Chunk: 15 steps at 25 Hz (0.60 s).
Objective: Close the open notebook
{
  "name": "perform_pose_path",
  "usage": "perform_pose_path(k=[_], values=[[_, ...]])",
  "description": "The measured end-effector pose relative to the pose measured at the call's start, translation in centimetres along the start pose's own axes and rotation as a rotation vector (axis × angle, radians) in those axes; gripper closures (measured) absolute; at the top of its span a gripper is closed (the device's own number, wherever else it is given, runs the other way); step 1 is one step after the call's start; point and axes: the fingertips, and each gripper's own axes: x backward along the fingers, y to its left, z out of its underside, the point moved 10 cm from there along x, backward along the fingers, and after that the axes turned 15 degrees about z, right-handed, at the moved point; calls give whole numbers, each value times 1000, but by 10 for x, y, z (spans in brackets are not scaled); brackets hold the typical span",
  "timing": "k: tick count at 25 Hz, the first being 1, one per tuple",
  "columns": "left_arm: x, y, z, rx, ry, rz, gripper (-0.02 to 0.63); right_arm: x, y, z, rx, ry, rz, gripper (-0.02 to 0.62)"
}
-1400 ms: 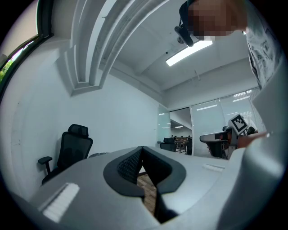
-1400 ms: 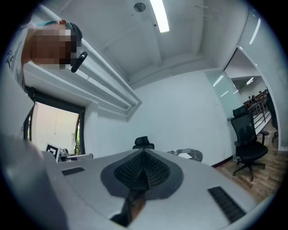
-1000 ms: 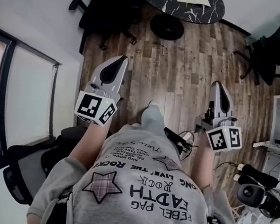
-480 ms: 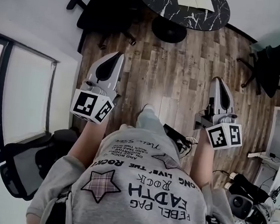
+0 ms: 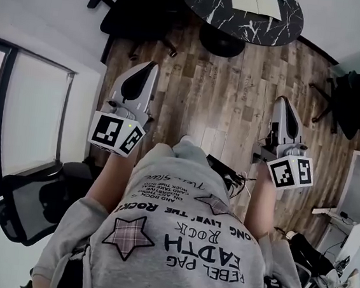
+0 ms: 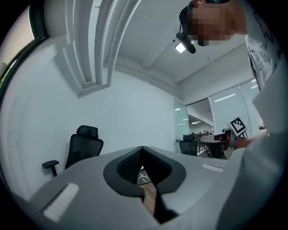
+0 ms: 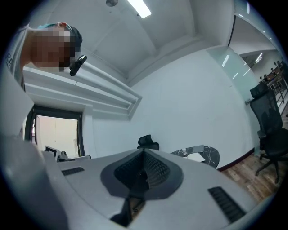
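Open notebook [image 5: 259, 1] flat on round table [image 5: 211, 3], long axis seemingly left-to-right, left gripper [image 5: 151, 67] and right gripper [image 5: 281, 101] jaws pressed together, empty.

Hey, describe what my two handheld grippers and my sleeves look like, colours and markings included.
The left gripper and right gripper are light grey shells that taper to a point. Each has a black teardrop-shaped recess lined with ribbed black pads. Each carries a white cube printed with black square markers at its rear. The person wears a grey sweatshirt with loose sleeves that leave the forearms bare.
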Motion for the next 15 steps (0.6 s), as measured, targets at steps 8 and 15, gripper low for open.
perform_pose_path(k=[8, 15], values=[[-25, 14, -1, -9, 5, -12, 597, -22, -15, 4, -22, 13, 5, 583], [-70, 45, 5, 3, -13, 42, 597, -47, -28, -4, -3, -11, 68, 583]])
